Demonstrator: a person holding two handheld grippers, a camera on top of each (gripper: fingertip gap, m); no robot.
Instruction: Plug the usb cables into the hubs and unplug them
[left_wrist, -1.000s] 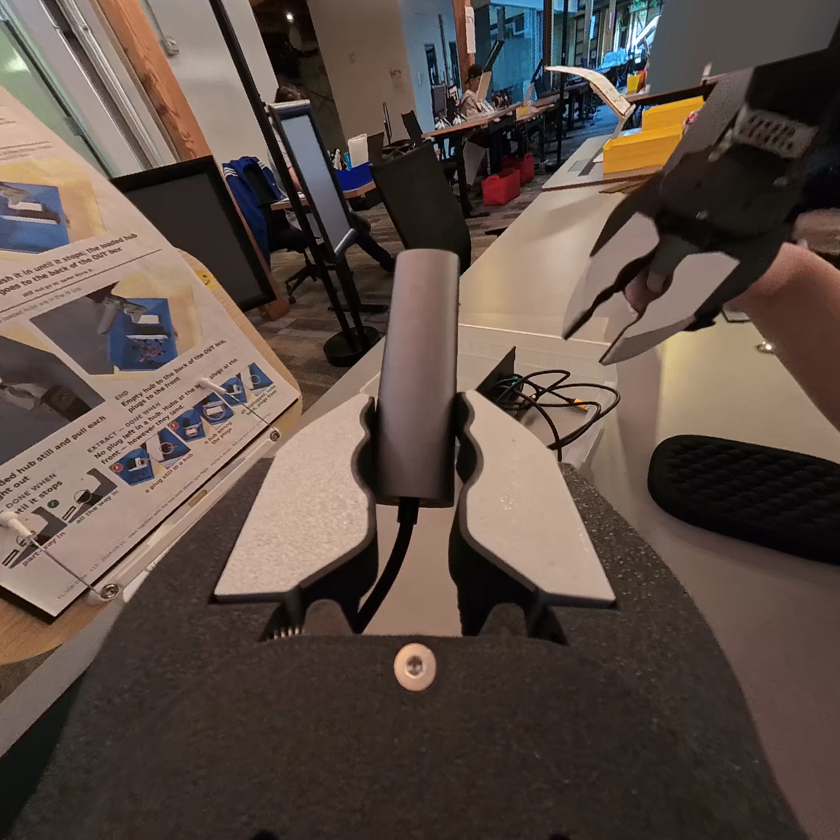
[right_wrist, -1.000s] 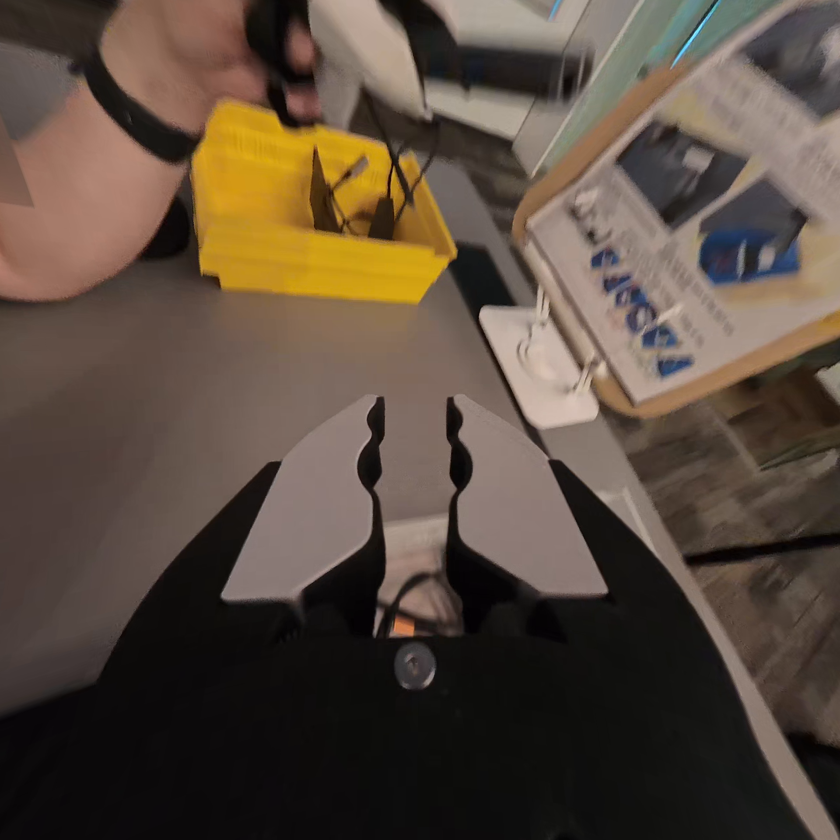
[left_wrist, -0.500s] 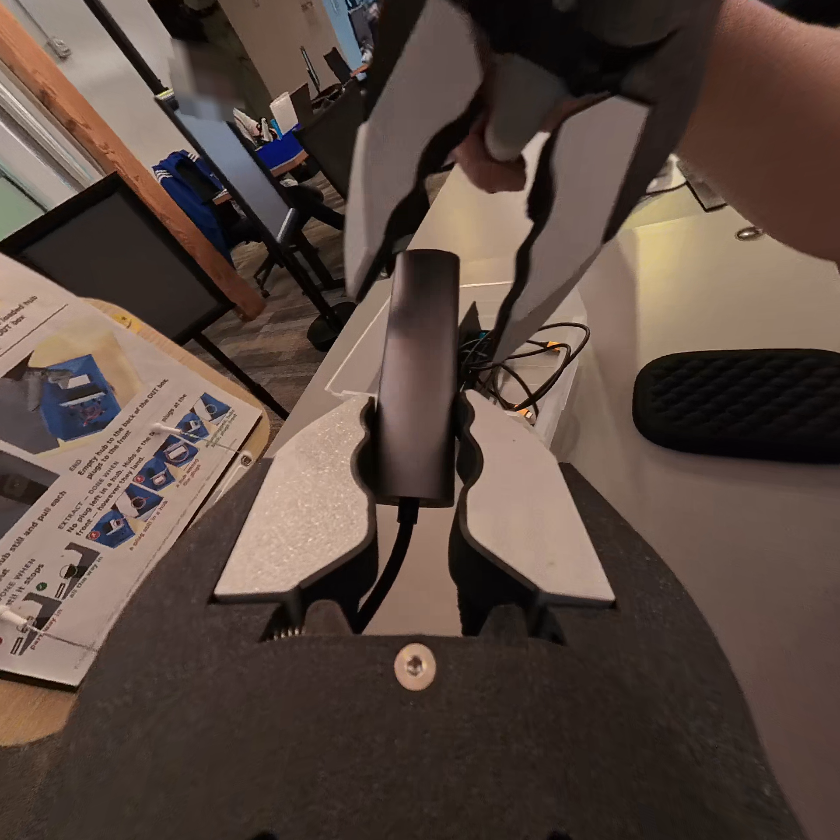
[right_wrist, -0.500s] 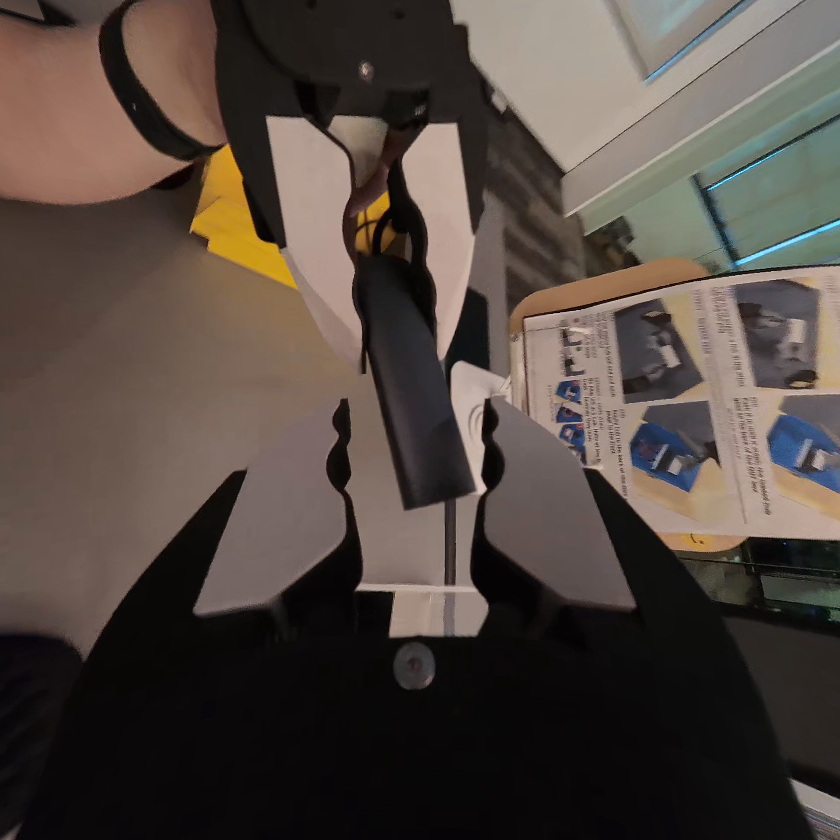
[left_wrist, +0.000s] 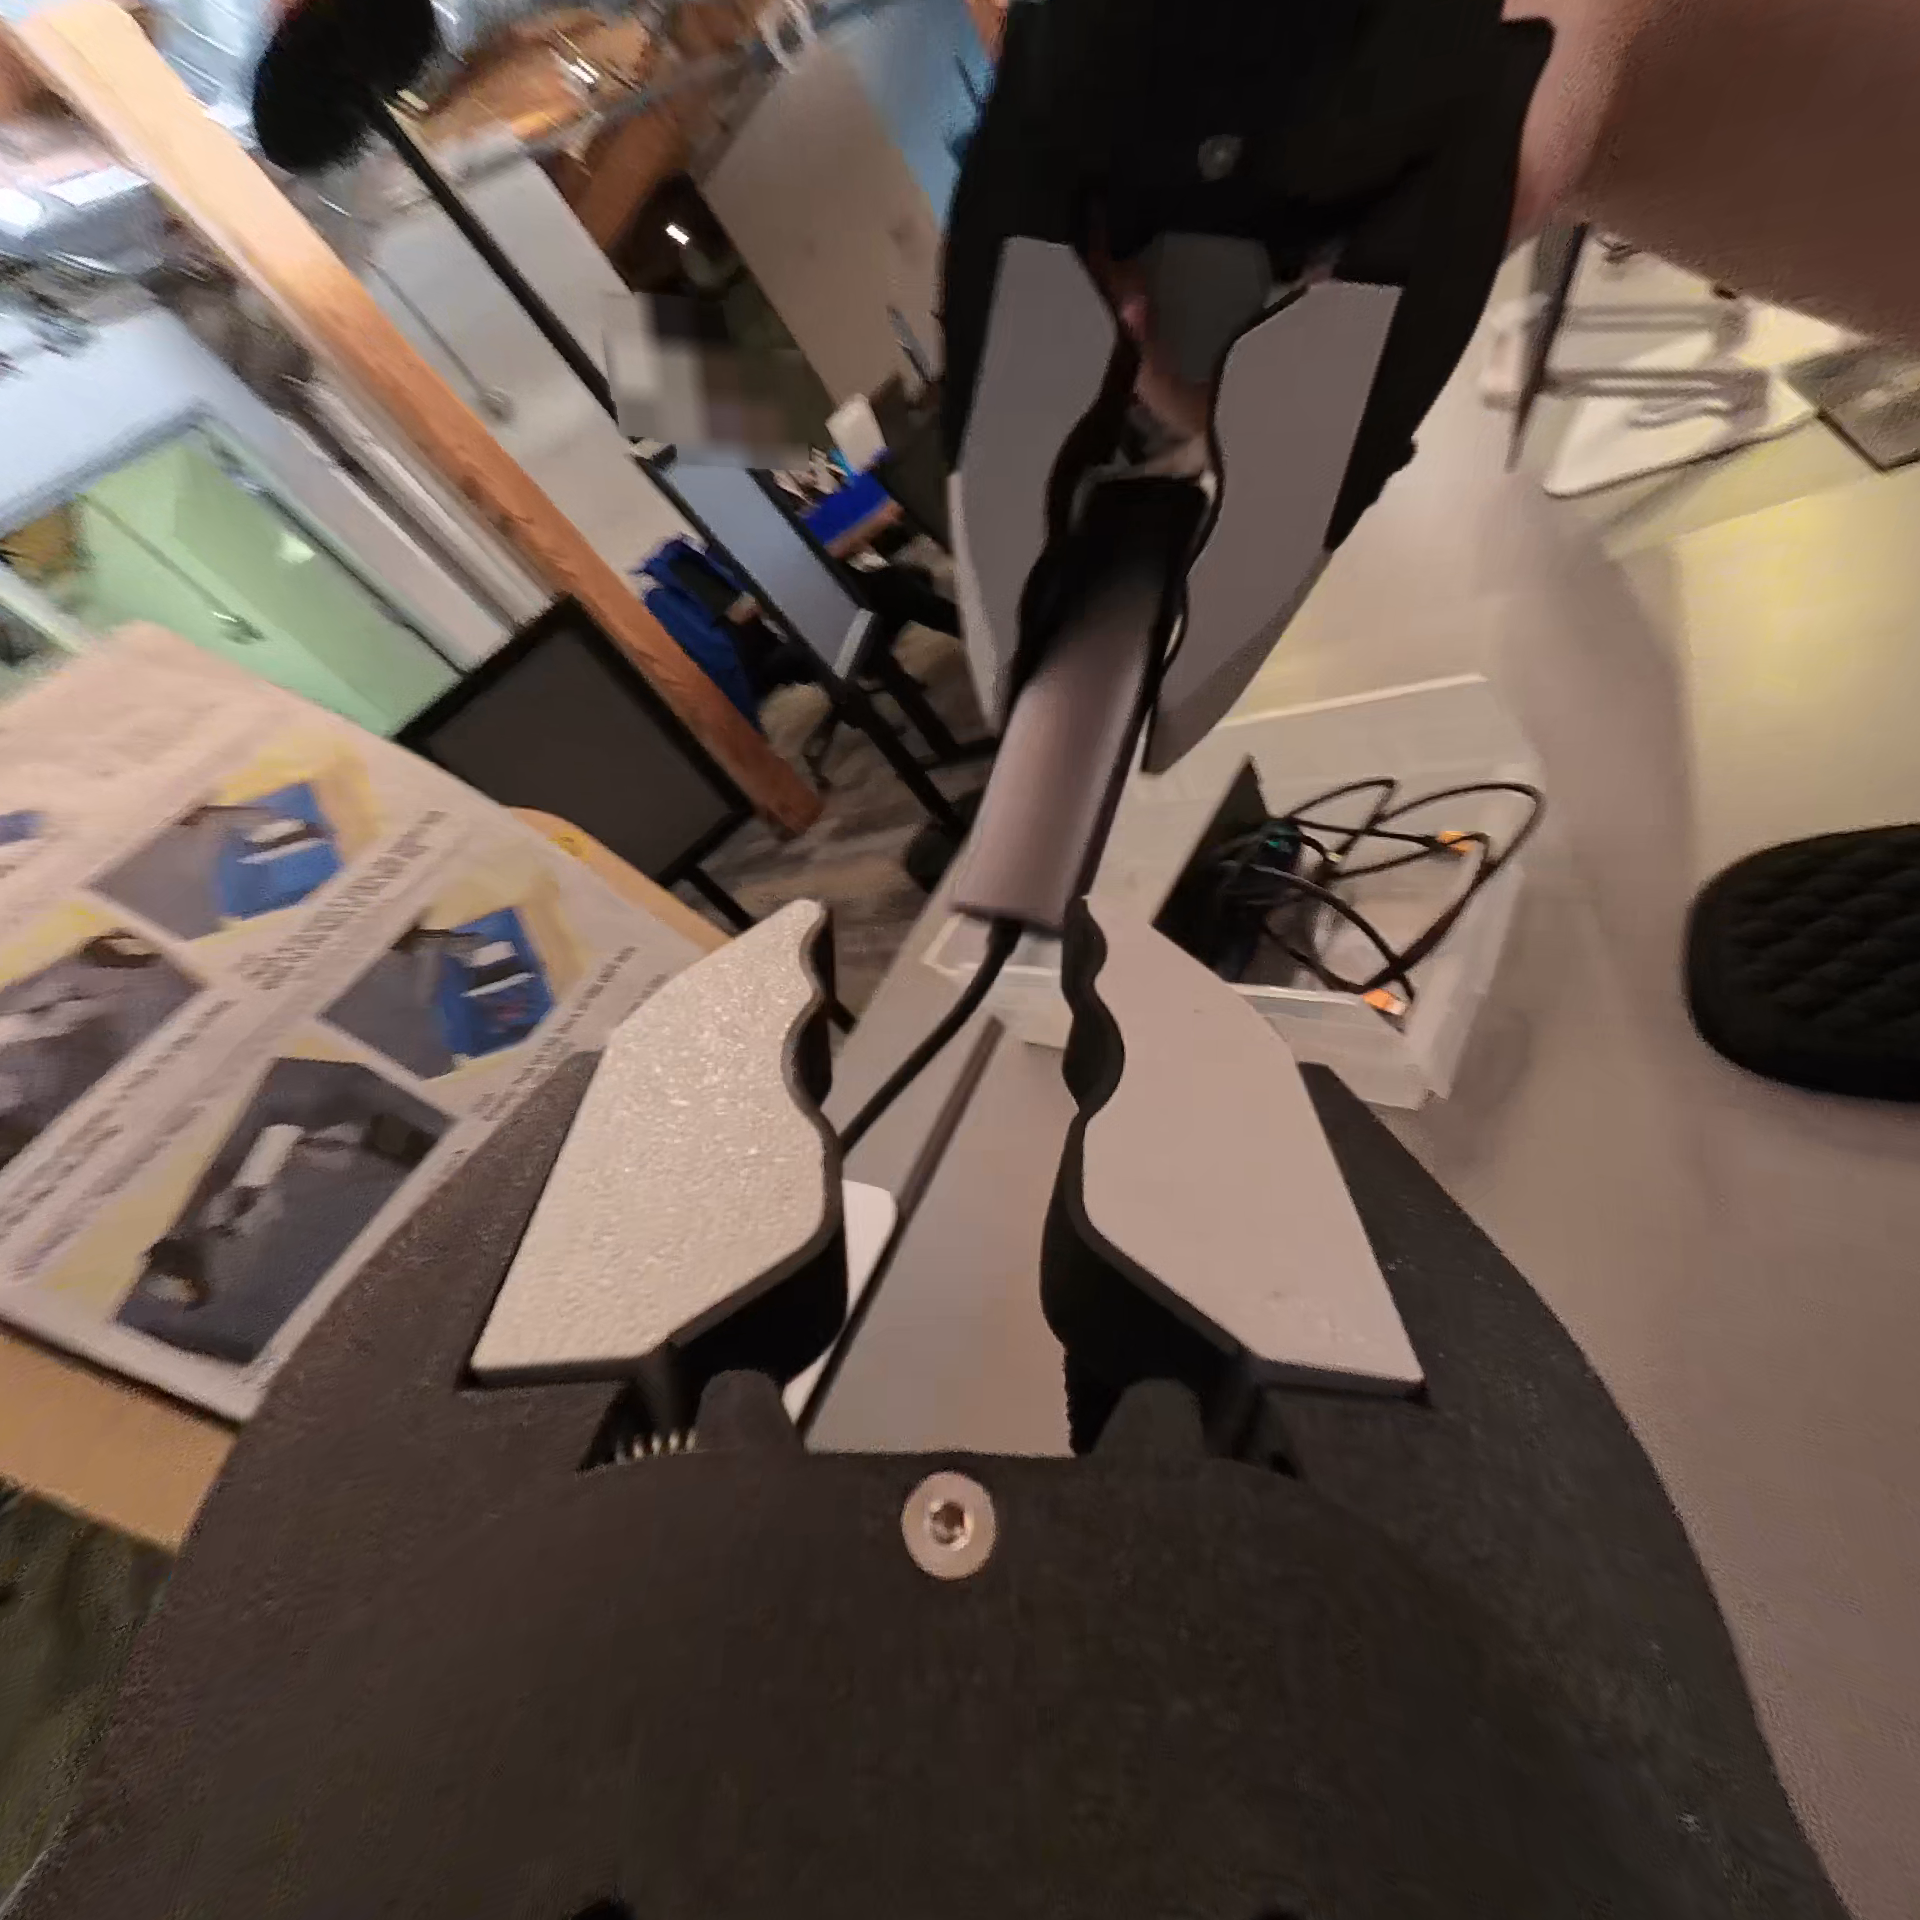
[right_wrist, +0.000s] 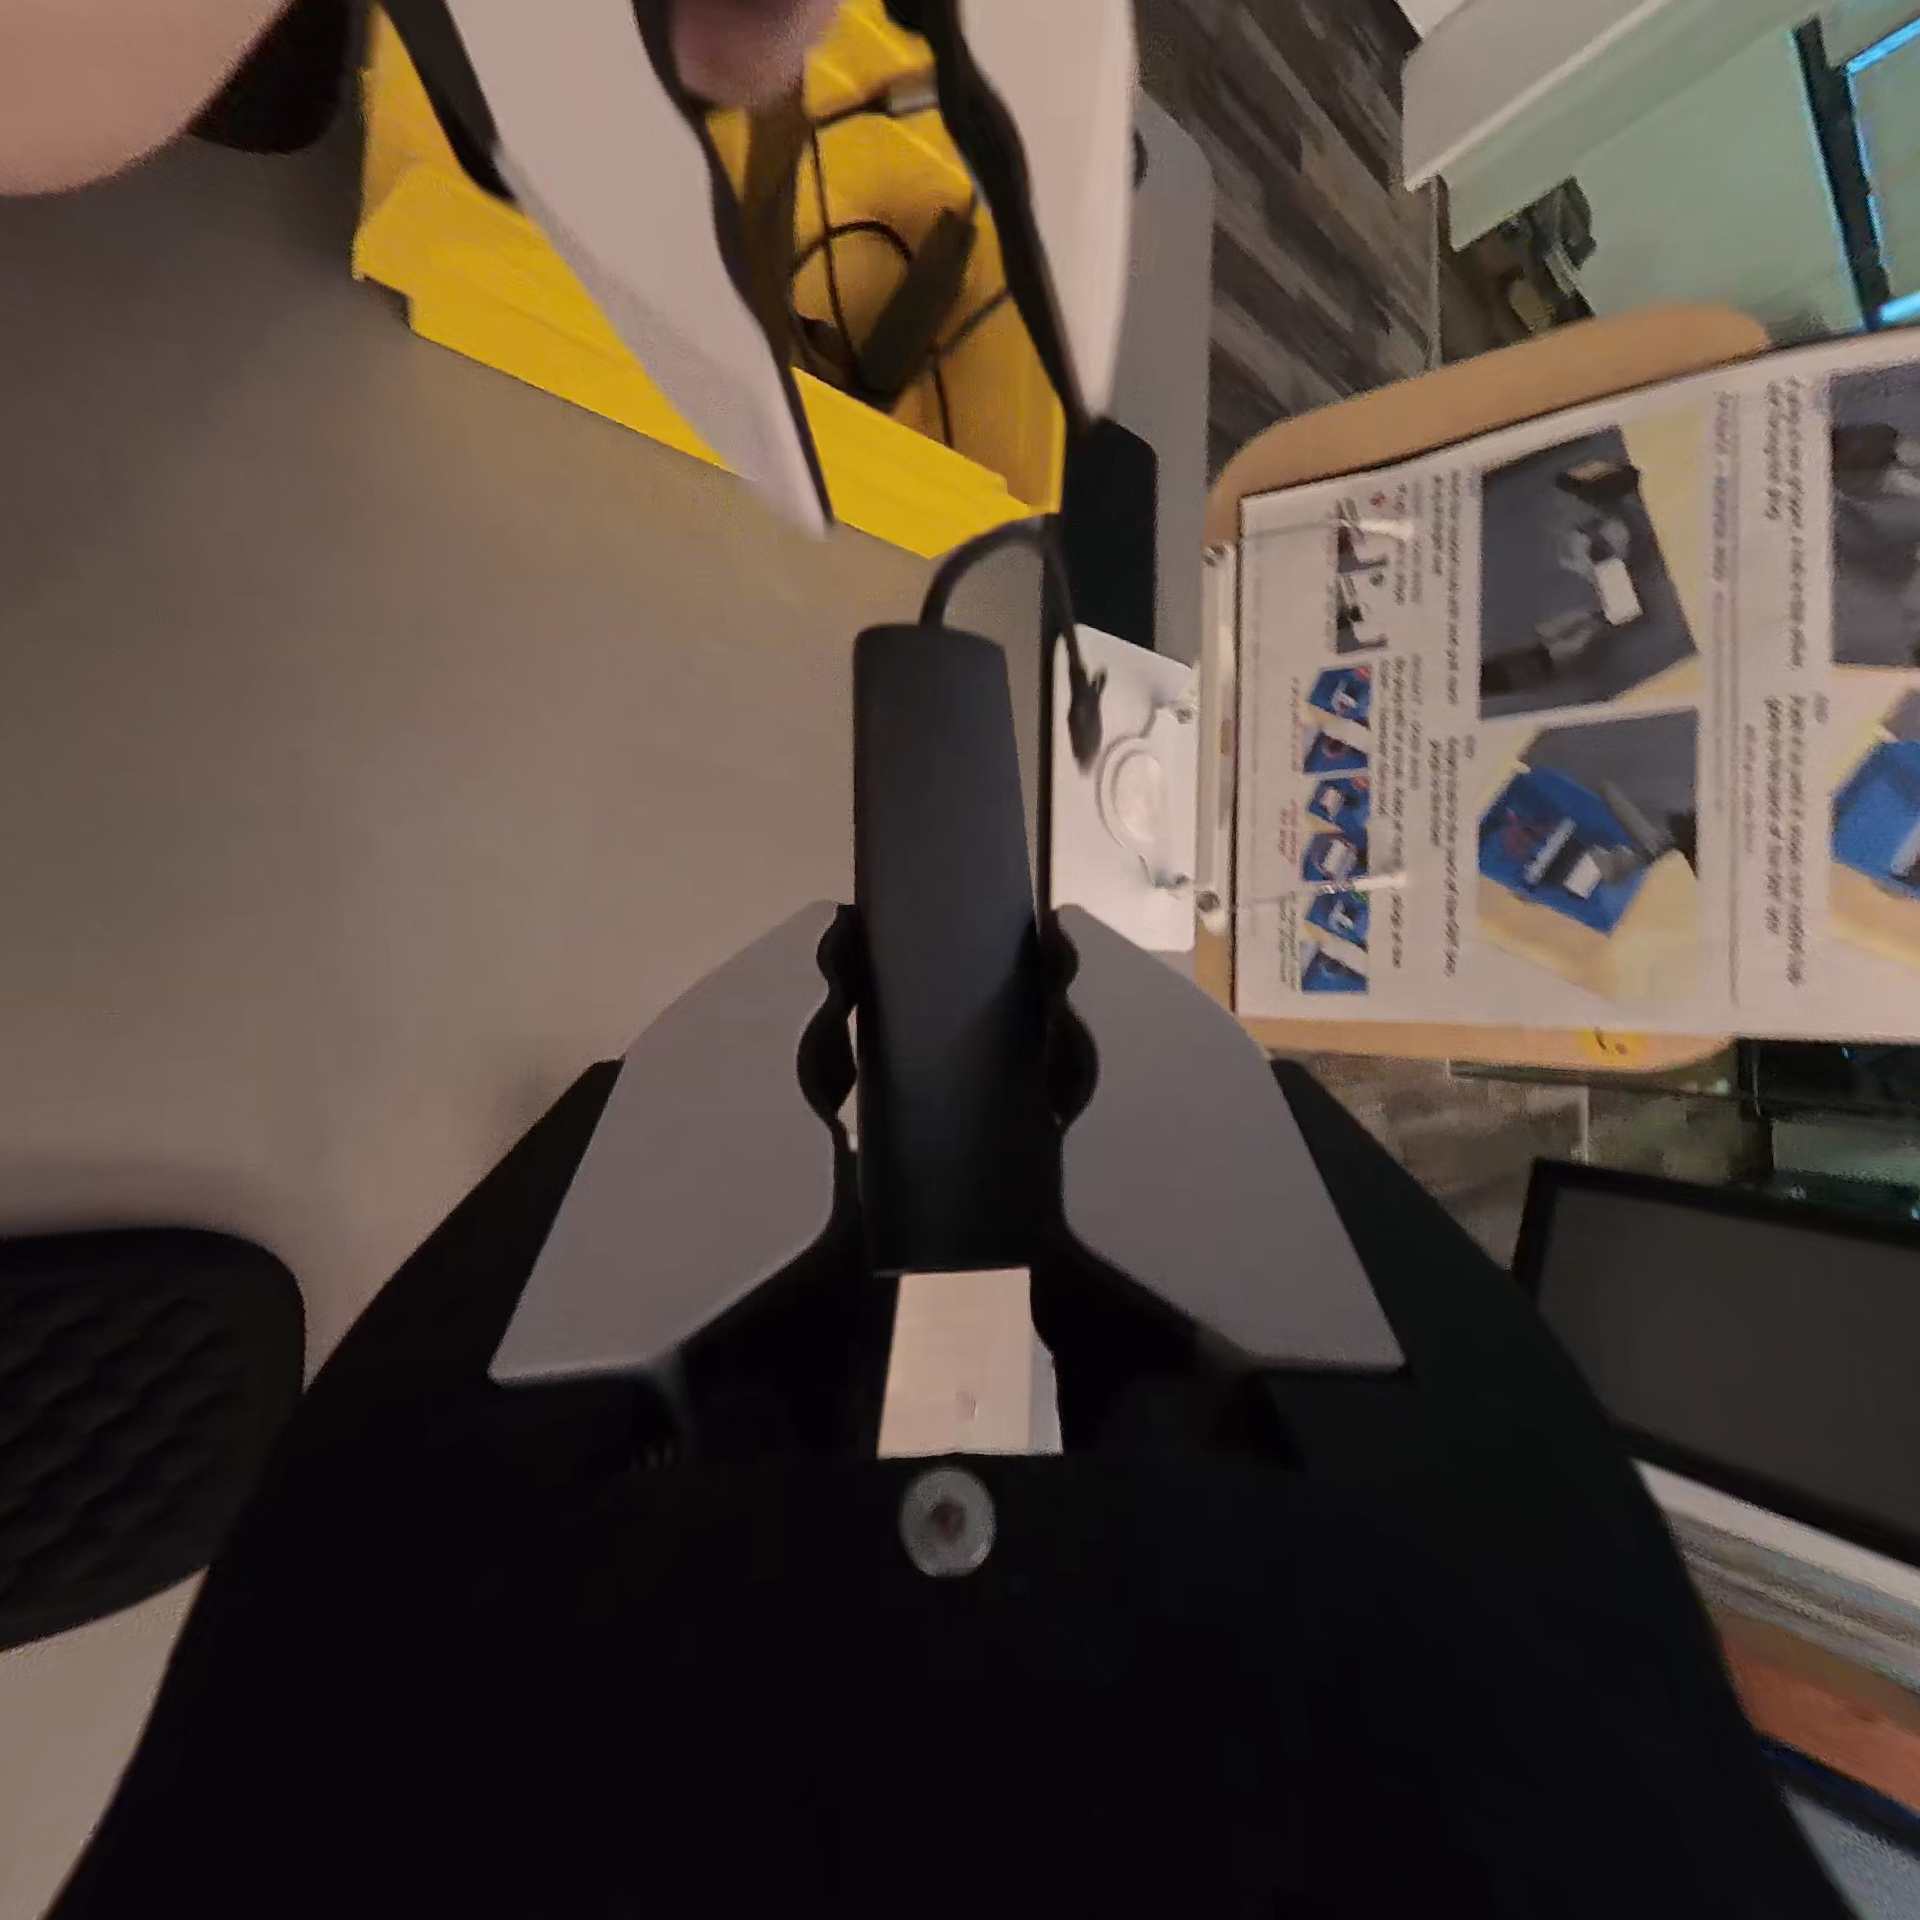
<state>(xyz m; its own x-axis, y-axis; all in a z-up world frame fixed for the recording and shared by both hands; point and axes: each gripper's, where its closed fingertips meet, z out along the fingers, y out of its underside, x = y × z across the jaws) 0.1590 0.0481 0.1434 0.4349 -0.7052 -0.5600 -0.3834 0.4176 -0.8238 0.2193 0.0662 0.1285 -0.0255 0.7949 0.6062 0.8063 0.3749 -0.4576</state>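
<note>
- I am holding the hub (right_wrist: 940, 935) in the air above the table (right_wrist: 364, 779), clamped in my right gripper (right_wrist: 943, 997), probably so its end faces my other hand.
- My left gripper (left_wrist: 945, 997) is standing apart and empty, just short of the hub's cabled end; the cable (left_wrist: 925, 1049) is trailing between its fingers.

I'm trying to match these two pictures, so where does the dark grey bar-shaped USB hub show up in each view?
Left wrist view: dark grey bar-shaped USB hub, upper centre, running up from the open left hand-held gripper into the far gripper.
Right wrist view: centre, clamped by the right hand-held gripper.
Shared landmark: illustrated instruction sheet.
</note>
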